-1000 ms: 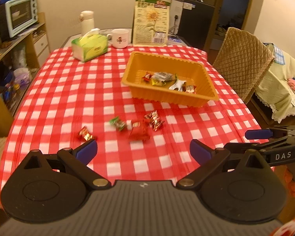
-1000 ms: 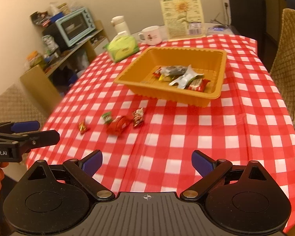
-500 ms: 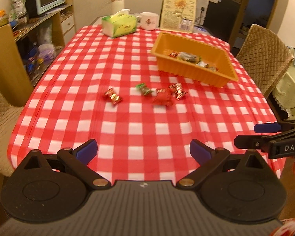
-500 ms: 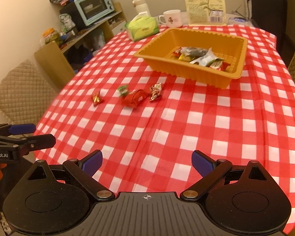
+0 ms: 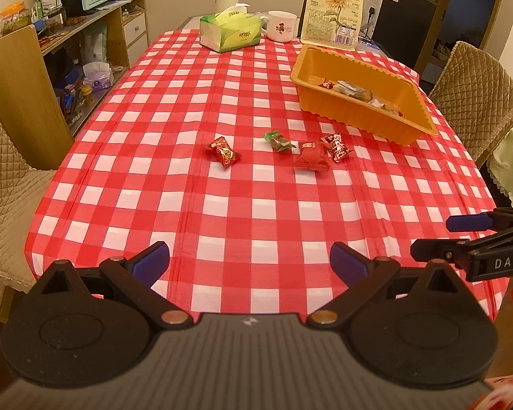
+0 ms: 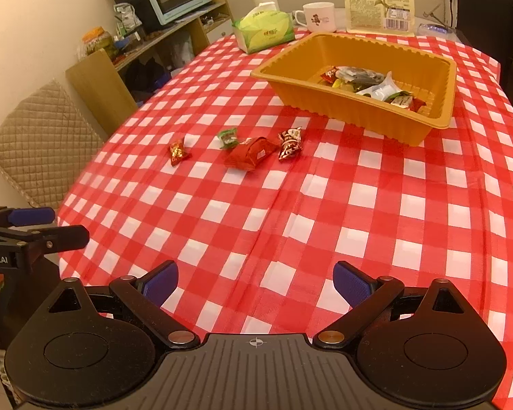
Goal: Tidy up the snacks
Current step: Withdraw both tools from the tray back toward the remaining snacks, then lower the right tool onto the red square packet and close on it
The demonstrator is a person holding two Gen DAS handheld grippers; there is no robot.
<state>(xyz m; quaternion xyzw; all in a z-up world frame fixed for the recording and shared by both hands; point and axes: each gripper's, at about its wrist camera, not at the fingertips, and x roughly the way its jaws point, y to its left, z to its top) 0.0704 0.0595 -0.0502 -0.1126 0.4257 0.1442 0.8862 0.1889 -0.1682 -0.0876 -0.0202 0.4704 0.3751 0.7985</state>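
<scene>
Warm, yellowish indoor light falls evenly from above, casting only soft, short shadows under the wrapped snacks (image 5: 309, 155) on the surface (image 5: 222, 205), while fisheye distortion bends the edges, the corners darken, and focus stays sharp.

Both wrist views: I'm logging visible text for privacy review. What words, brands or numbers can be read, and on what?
"DAS": on the right gripper, seen from the left wrist view.
"Robot.AI", cut off at the picture edge: on the left gripper, seen from the right wrist view.
Sunflower bag: Chinese print and barcode, too small to read.
Tissue box, mug, candy wrappers: print too blurred to read.
</scene>
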